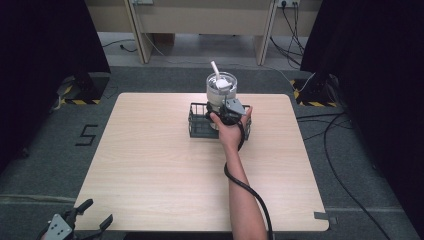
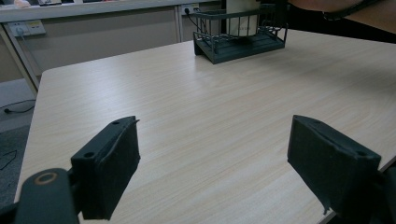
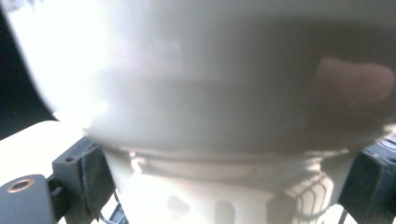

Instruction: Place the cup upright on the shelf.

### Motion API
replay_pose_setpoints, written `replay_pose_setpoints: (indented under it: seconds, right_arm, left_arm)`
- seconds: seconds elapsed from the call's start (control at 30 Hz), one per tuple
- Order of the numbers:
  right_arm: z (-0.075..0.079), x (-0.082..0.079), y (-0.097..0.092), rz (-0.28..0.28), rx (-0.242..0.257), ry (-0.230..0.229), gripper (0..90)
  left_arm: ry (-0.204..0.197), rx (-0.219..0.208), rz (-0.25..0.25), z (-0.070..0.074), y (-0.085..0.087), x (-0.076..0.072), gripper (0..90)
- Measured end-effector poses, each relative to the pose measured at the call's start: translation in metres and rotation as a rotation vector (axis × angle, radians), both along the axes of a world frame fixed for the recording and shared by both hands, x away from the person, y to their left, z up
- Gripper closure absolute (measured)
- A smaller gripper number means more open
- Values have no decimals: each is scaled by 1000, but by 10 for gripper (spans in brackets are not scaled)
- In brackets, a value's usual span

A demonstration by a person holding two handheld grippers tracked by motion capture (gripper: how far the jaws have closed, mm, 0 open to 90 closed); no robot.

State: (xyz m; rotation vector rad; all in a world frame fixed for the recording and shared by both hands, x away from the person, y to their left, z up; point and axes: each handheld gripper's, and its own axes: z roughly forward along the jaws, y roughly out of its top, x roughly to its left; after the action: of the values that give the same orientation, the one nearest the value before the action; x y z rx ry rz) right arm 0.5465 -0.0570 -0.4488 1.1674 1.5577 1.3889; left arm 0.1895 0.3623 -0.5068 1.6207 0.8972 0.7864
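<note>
Table — rack holds white jar.

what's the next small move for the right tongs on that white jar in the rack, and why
Probably a slow, straight lift. The right tongs sit with a jaw on each side of the white jar's narrow base, which stands in the dark wire rack. Whether the pads actually press it is unclear, so check the grip first. The left tongs rest open, far off.

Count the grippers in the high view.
2. The left gripper sits at the table's near-left corner, jaws apart and holding nothing. The right gripper is at the white container standing in the dark wire rack, jaws around its base.
</note>
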Motion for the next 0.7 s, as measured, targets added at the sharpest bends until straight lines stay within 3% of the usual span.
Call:
replay_pose_setpoints:
  seconds: [0.37,0.7]
  right_arm:
    - [1,-7,1,-21,-4,5,85]
    - [-5,-6,1,-19,15,-27,82]
  left_arm:
    - [-3,3,-2,0,0,0,162]
    - [-4,8,-4,0,0,0,163]
